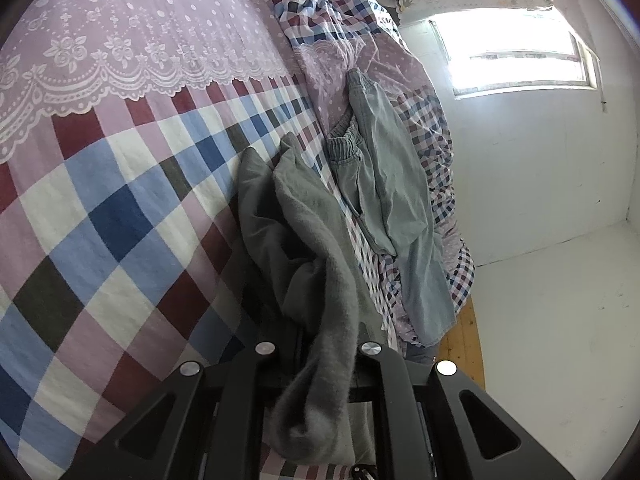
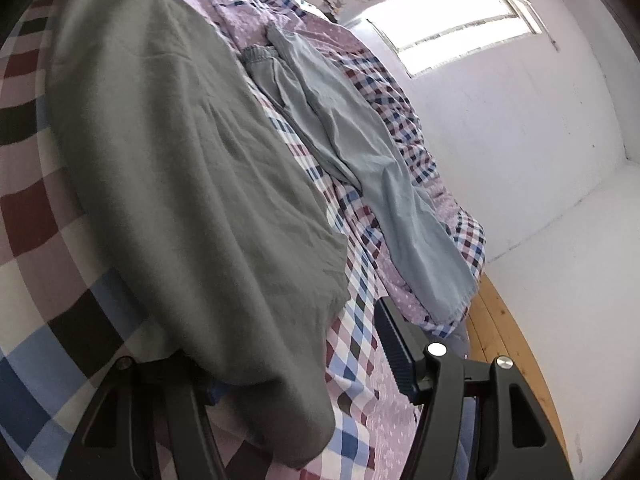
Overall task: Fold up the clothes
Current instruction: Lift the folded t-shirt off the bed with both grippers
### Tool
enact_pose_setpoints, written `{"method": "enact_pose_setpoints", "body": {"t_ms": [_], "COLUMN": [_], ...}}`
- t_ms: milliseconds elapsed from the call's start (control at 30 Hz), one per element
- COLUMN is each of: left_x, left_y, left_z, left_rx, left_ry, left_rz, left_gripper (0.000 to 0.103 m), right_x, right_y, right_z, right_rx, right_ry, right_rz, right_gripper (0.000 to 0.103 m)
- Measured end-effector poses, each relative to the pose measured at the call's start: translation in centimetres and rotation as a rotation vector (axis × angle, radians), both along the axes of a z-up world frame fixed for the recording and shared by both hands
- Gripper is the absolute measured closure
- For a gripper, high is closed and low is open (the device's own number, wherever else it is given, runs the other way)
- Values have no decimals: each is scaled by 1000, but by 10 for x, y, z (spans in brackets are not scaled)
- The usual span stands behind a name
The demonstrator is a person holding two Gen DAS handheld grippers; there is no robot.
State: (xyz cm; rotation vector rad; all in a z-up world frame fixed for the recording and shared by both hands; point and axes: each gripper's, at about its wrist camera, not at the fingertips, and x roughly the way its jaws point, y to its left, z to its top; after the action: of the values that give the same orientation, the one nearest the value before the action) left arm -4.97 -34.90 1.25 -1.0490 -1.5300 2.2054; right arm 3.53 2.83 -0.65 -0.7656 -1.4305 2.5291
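Two garments were on the checked bed (image 1: 120,208): the grey top (image 2: 180,160) nearest, with pale trousers (image 1: 392,184) lying beside it toward the window (image 1: 516,52) (crumpled quilt (image 2: 400,120) under them). Left gripper (image 1: 320,364) was pinched shut on the top's bunched edge; right gripper (image 2: 280,344) stood wide, the cloth draped over its left finger.

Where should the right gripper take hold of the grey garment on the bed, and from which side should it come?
Probably the near hem of the grey garment, at the loose corner hanging lowest before the right gripper. Come low from the near edge of the bed: that corner lifts off the cover, so one open jaw could slip under it. The left gripper already pinches another bunched part.
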Motion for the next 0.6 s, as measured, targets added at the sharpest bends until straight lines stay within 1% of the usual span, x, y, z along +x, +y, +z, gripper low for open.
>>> {"method": "enact_pose_setpoints", "body": {"t_ms": [67, 100, 133, 167, 200, 233, 267, 300, 433, 600], "left_x": [0, 0, 0, 0, 0, 0, 0, 0, 0, 4], "left_y": [1, 1, 1, 1, 1, 1, 1, 1, 2, 2], "left_z": [0, 0, 0, 0, 0, 0, 0, 0, 1, 5], "left_rx": [-15, -19, -24, -29, -35, -39, -42, -45, -55, -61], "left_ry": [0, 0, -1, -1, -2, -3, -4, -6, -4, 6], "left_rz": [-2, -3, -4, -4, -5, -6, -7, -8, -8, -7], "left_gripper": [93, 93, 93, 93, 93, 93, 93, 93, 93, 93], "right_x": [-5, -8, -10, -12, -14, -16, -17, -18, -16, -3], "right_y": [2, 3, 3, 3, 3, 2, 2, 1, 5, 9], "right_z": [-1, -2, -3, -5, -7, -9, -11, -13, -8, 17], "right_rx": [-9, -17, -23, -27, -30, -30, -24, -19, -47, -106], "right_ry": [-6, -15, -25, -35, -44, -52, -55, -58, -57, -17], "right_rz": [11, 13, 15, 17, 19, 20, 15, 9, -11, -28], "right_gripper": [42, 48, 56, 61, 71, 86, 92, 96, 98, 100]}}
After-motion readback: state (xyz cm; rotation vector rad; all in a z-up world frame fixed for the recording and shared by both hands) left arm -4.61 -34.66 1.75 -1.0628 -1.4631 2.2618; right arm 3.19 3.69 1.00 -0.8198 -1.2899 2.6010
